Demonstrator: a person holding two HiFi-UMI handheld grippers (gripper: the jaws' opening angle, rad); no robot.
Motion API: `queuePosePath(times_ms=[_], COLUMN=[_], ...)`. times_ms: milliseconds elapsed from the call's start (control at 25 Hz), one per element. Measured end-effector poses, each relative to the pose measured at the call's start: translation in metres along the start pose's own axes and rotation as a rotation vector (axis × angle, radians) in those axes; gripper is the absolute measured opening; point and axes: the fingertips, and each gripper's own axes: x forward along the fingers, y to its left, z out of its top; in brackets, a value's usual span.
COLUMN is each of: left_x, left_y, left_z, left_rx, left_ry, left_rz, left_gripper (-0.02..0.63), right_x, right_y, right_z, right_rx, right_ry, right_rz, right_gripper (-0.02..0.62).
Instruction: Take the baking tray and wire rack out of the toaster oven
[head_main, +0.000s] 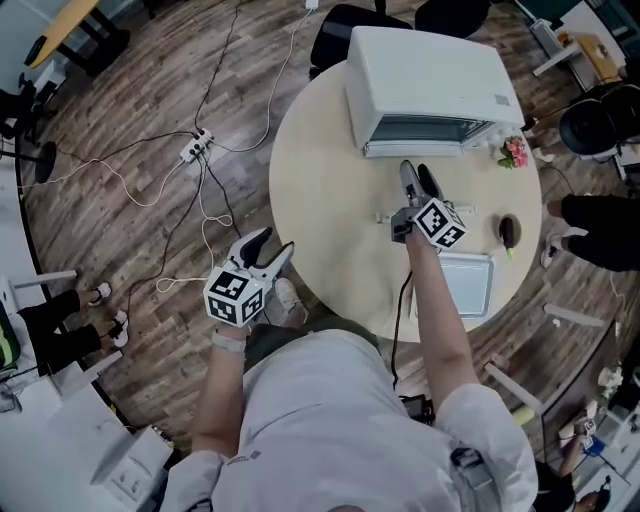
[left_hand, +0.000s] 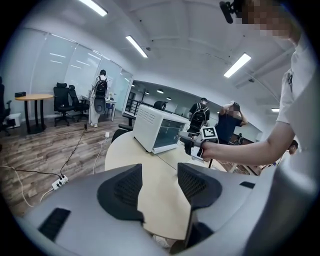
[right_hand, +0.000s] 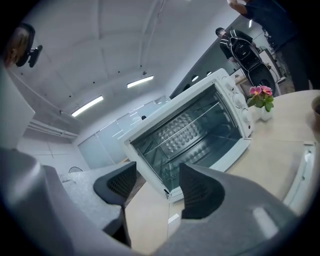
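The white toaster oven (head_main: 430, 85) stands at the far side of the round table (head_main: 320, 200), its door (right_hand: 235, 152) folded down. Inside it the wire rack (right_hand: 192, 122) sits on its rails. The baking tray (head_main: 468, 285) lies flat on the table near the front right edge. My right gripper (head_main: 415, 175) hovers just in front of the oven's door, pointing into the cavity, jaws open and empty (right_hand: 157, 187). My left gripper (head_main: 275, 245) hangs off the table's left edge, open with nothing between its fingers (left_hand: 160, 187).
A small pot of pink flowers (head_main: 513, 152) stands right of the oven, and a dark oval thing (head_main: 508, 230) lies near the tray. A power strip (head_main: 197, 147) and cables run over the wooden floor at left. People stand beyond the table (left_hand: 230, 122).
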Motion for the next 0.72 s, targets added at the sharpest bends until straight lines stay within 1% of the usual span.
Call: queuePosePath(times_ms=[120,360,520,720], left_x=[0.004,0.017,0.019,0.021], left_y=[0.0,-0.001,0.0,-0.001], left_z=[-0.001,-0.007,-0.012,-0.022], left_rx=[-0.009,-0.017,-0.03,-0.045], left_ry=[0.014,0.047,0.062,0.089], left_rz=[0.022,0.053,0.077,0.102], left_gripper=[0.213,0.213,0.213,0.213], right_x=[0.02,0.054,0.071,0.092], right_y=[-0.007,-0.024,-0.025,-0.028], right_z=[0.012,0.025,0.032,0.045], right_rx=[0.002,0.05,0.086,0.105], right_ry=[-0.017,-0.043,-0.062,-0.088], right_rz=[0.016,0.033,0.061,0.083], right_gripper=[0.272,0.27,0.268,0.265])
